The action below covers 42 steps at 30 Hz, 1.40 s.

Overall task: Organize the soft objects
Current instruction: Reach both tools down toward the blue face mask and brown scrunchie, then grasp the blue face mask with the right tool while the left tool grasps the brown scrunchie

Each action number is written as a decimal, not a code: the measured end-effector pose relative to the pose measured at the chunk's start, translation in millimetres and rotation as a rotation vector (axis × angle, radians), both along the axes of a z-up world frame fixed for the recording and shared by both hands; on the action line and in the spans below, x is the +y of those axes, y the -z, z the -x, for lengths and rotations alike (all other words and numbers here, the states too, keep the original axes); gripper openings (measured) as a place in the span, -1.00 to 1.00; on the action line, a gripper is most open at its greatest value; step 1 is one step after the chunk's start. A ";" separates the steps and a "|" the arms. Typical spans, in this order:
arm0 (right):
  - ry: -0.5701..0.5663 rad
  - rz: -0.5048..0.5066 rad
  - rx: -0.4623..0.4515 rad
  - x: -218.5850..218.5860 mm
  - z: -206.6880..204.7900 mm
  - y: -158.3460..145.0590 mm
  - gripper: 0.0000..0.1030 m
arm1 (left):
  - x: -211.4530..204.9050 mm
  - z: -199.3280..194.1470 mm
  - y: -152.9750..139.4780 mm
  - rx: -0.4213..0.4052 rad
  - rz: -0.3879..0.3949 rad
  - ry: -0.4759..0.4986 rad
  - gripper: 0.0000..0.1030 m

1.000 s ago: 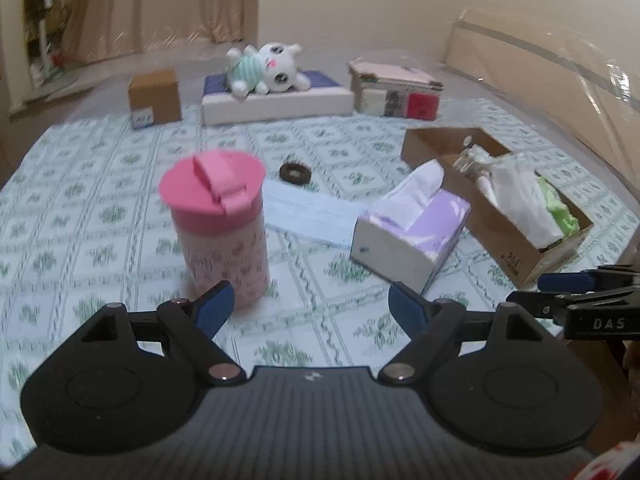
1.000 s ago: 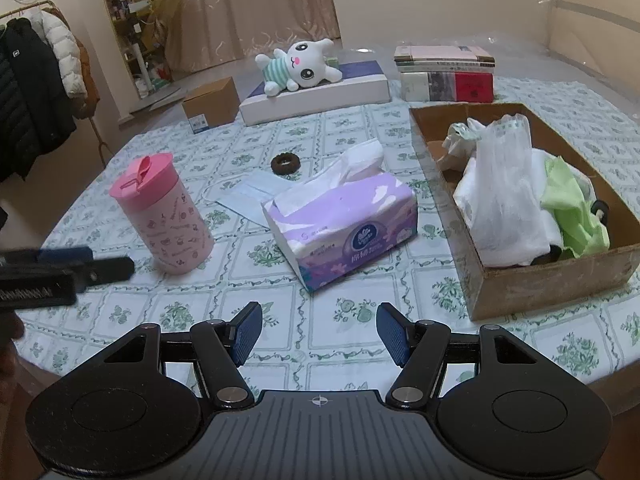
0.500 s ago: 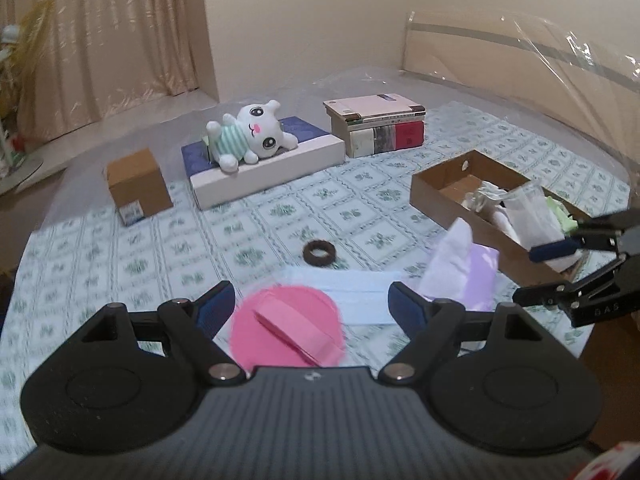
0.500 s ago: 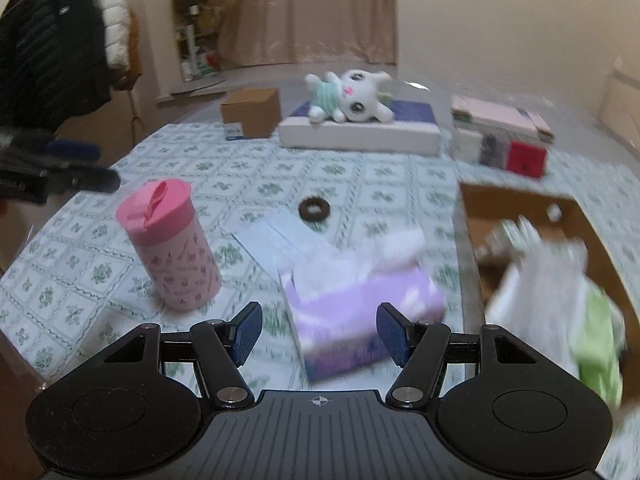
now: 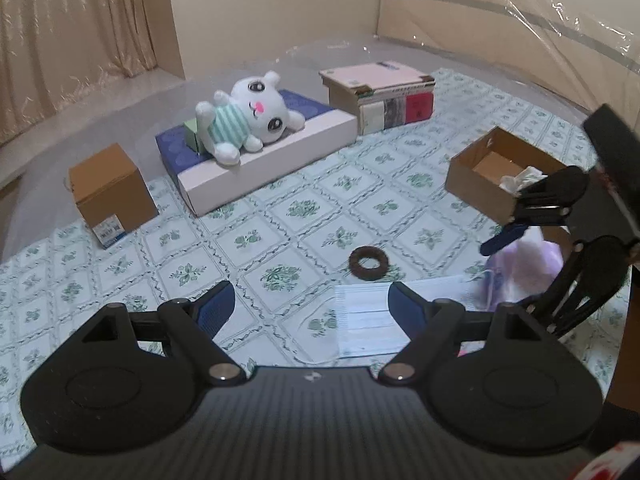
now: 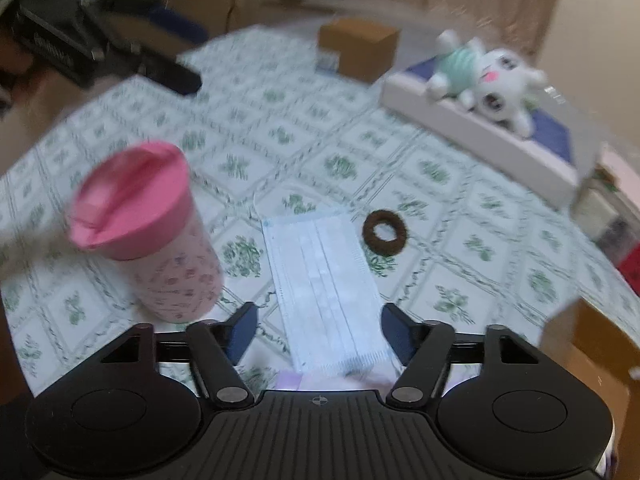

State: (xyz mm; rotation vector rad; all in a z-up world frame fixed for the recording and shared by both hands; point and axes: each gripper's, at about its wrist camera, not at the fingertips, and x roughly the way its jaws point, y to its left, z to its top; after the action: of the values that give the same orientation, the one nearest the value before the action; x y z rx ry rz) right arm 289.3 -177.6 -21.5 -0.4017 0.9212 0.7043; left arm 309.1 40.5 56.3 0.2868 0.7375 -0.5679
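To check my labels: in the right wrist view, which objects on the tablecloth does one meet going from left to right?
Pink cup → face mask → brown ring → plush toy.

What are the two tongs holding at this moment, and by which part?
Nothing is held. The left tongs stand open above the tablecloth. The right tongs have just been opening; the face mask lies flat on the table between their tips, ungripped.

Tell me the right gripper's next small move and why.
Probably lower the right gripper onto the face mask: its jaws, just opened wider, are empty and straddle the near end of the mask, which lies flat on the tablecloth between the pink cup and the brown ring.
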 end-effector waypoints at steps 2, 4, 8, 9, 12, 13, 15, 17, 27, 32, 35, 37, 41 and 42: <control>-0.036 0.052 0.035 11.1 -19.2 14.2 0.55 | 2.0 -14.0 8.1 0.010 -0.006 0.009 0.59; -0.075 0.089 0.070 21.3 -34.3 27.9 0.60 | 3.3 -26.4 16.3 0.021 -0.015 0.011 0.59; -0.132 0.143 0.129 36.5 -58.0 52.3 0.68 | 6.1 -46.1 33.2 0.042 -0.018 0.006 0.59; -0.144 0.155 0.142 39.8 -62.5 57.6 0.69 | 7.2 -49.8 36.8 0.046 -0.012 0.005 0.59; -0.175 0.187 0.178 47.1 -72.9 73.5 0.71 | 9.1 -56.6 47.1 0.059 -0.003 0.004 0.59; -0.185 0.204 0.192 49.9 -76.1 78.8 0.71 | 9.5 -58.4 50.8 0.064 -0.002 0.006 0.59; -0.189 0.212 0.201 51.7 -80.9 84.1 0.86 | 8.9 -60.2 56.6 0.072 -0.003 0.009 0.59; -0.183 0.207 0.220 51.3 -85.6 86.8 0.89 | 9.1 -61.6 62.7 0.080 -0.003 0.011 0.59; -0.158 0.195 0.252 47.8 -84.3 81.5 0.33 | 9.3 -62.6 71.8 0.095 -0.017 0.008 0.59; -0.162 0.184 0.248 50.3 -79.5 71.8 -0.78 | 7.7 -62.7 66.8 0.088 -0.024 0.005 0.59; -0.138 0.165 0.226 42.9 -72.1 65.6 -0.94 | 5.0 -65.2 63.4 0.081 -0.029 0.004 0.59; -0.095 0.133 0.201 33.1 -73.5 54.9 -0.94 | 1.8 -67.9 62.0 0.080 -0.032 0.007 0.59; 0.041 0.042 0.148 -1.7 -83.9 28.7 -0.95 | -10.8 -76.3 63.5 0.077 -0.038 0.028 0.59; 0.091 0.020 0.127 -13.5 -88.0 21.5 -0.95 | -16.1 -80.0 65.6 0.079 -0.042 0.037 0.59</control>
State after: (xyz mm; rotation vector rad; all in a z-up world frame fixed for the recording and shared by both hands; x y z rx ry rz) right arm 377.3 -191.0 -43.0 -0.3333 1.0606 0.6436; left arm 389.0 24.4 -9.3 0.3194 0.8227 -0.6022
